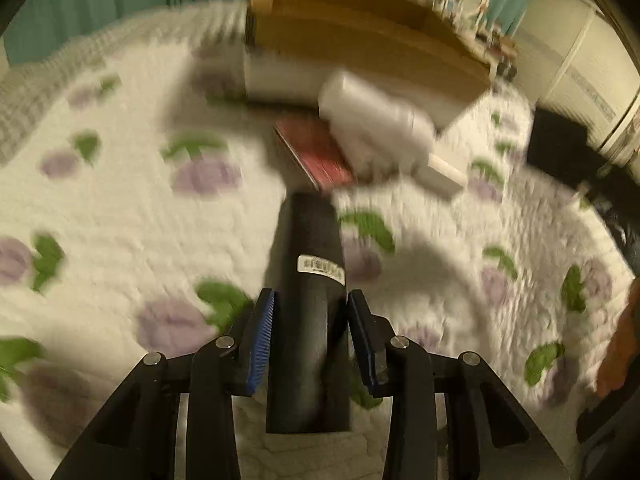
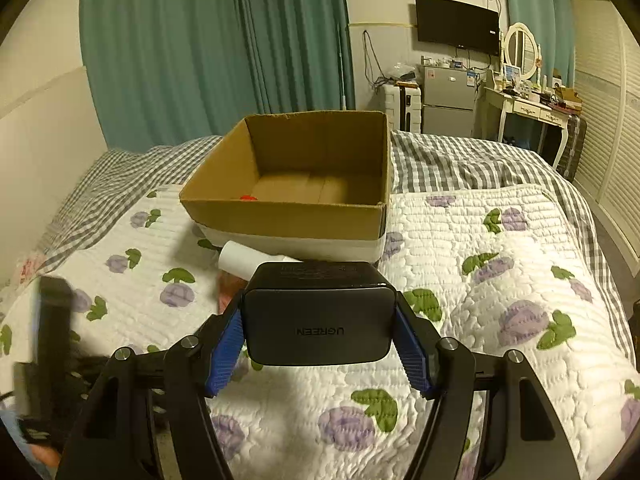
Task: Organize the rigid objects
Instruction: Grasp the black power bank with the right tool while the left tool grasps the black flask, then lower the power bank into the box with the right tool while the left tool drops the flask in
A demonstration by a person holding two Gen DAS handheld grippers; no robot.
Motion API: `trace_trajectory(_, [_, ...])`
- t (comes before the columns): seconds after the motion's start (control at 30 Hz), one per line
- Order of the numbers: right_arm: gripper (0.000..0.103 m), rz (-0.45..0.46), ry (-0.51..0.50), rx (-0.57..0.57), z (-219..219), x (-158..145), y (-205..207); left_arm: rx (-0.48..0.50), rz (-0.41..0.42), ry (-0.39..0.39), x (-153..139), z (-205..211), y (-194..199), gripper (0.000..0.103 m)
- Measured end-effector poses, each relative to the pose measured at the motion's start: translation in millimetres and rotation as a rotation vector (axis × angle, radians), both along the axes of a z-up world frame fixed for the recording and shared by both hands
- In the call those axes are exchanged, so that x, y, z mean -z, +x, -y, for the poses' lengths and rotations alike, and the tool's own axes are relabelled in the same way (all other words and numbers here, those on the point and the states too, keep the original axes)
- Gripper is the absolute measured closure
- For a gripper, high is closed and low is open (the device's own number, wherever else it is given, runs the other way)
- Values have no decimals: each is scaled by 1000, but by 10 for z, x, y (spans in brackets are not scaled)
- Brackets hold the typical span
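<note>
In the left wrist view my left gripper (image 1: 312, 298) is shut on a black tapered tube (image 1: 314, 240) with a white label, its blue pads (image 1: 262, 340) against both sides. The tube hangs above the quilt and points at a red flat case (image 1: 316, 152) and a white bottle (image 1: 376, 120) lying in front of the cardboard box (image 1: 360, 44). In the right wrist view my right gripper (image 2: 319, 308) is shut on a black UGREEN charger block (image 2: 318, 320), held over the quilt short of the open cardboard box (image 2: 288, 216). A white bottle (image 2: 244, 260) lies against the box's front.
A small orange-red thing (image 2: 248, 197) lies inside the box. The flowered quilt (image 2: 500, 280) covers the bed, with a checked blanket (image 2: 460, 160) behind. A blurred dark shape (image 2: 50, 320) stands at the left. A dresser (image 2: 524, 108) and a fridge (image 2: 448, 96) stand beyond the bed.
</note>
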State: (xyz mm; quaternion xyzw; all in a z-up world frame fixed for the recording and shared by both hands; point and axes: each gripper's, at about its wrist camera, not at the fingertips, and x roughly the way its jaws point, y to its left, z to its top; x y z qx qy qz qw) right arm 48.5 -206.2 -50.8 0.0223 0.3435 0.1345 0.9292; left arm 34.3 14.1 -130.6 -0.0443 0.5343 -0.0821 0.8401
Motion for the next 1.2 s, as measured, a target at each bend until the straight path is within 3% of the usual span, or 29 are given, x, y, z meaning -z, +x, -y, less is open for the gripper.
trace_trajectory(0.17, [35,-10,-2,-9,-4,38,-23,16,-6,47,63,88,159,63])
trace_trajectory(0.3, [35,-26,11,-11,16,80,3,37,-2,133,170,203,353,63])
trace_trajectory(0.4, [35,-33,21,-6,55,99,22,41,23,135,118,210,316,64])
trace_trajectory(0.67, [35,-23,33,-21,51,-32,55,13,177,93,-575,127,192,64])
trace_trajectory(0.9, [35,73,59,-40,54,-564,379,17,347,84,-1434,176,508,64])
trace_trajectory(1.07, [35,147,47,-56,3,-908,798,31,384,83,-1651,256,1049,64])
trace_trajectory(1.2, [35,148,40,-63,-51,-919,1237,35,362,83,-1527,351,1490,64])
